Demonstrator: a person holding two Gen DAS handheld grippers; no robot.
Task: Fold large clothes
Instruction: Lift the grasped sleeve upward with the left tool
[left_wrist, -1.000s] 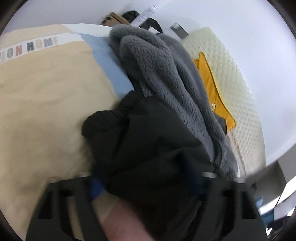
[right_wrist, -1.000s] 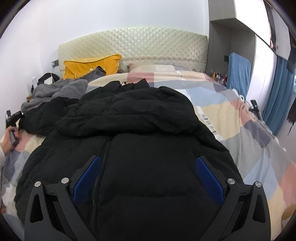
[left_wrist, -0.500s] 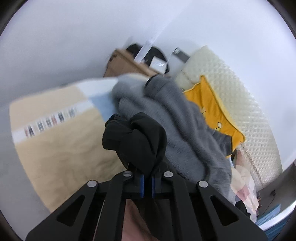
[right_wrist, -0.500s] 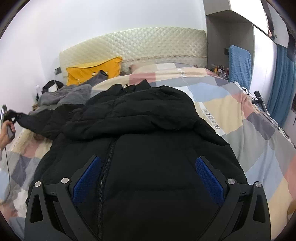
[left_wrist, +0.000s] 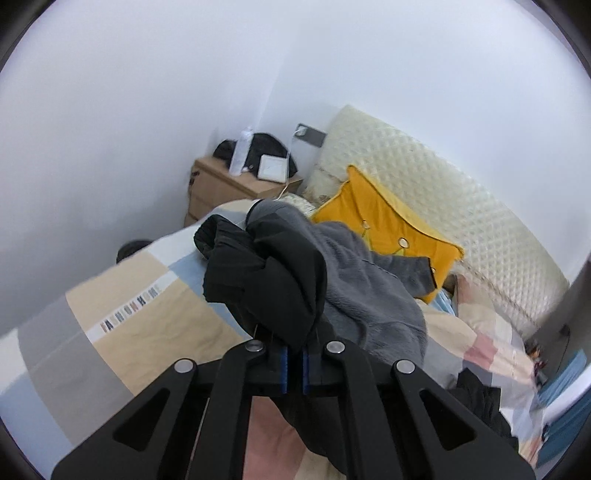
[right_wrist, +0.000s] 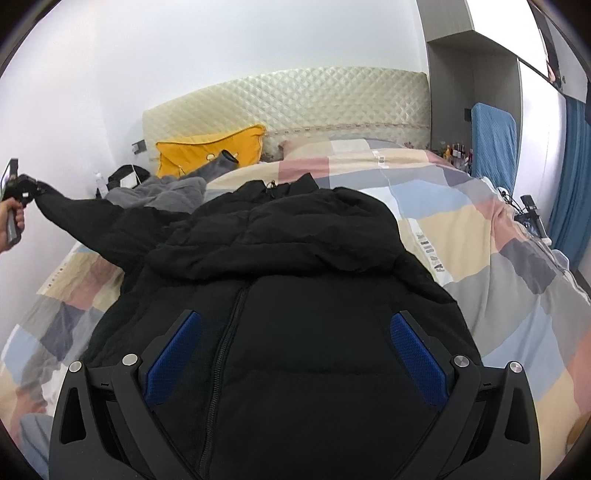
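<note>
One black puffer jacket (right_wrist: 295, 266) lies front-up across the patchwork bed (right_wrist: 461, 229), zipper toward you and hood bunched toward the headboard (right_wrist: 295, 99), with its sleeve (right_wrist: 85, 218) stretched out to your left and lifted clear of the covers. Your left gripper (left_wrist: 293, 363) has its blue pads pressed together on the cuff end of that sleeve, and the fabric bulges out above the jaws in a thick wad. That bite looks shallow to me: the shell seems slippery, and if you pull harder or swing fast the cuff could slide out and drop. The grey fleece garment (left_wrist: 369, 280) sits just beside the sleeve, touching it, so a careless sweep inward may drag the fleece along or bury it under the fold. The yellow cushion (left_wrist: 388, 210) and the nightstand (left_wrist: 229, 188) stand farther off and seem safe. Your right gripper (right_wrist: 295, 350) hovers over the jacket's chest with its jaws spread wide and nothing between them; because nothing pins the body, a pull on the sleeve could shift the whole jacket sideways. Your left hand (right_wrist: 13, 218) is out at the far left, raised above the bed edge, gripper pointing toward the headboard corner; the right gripper is low, centred and level, aimed straight up the zipper.
</note>
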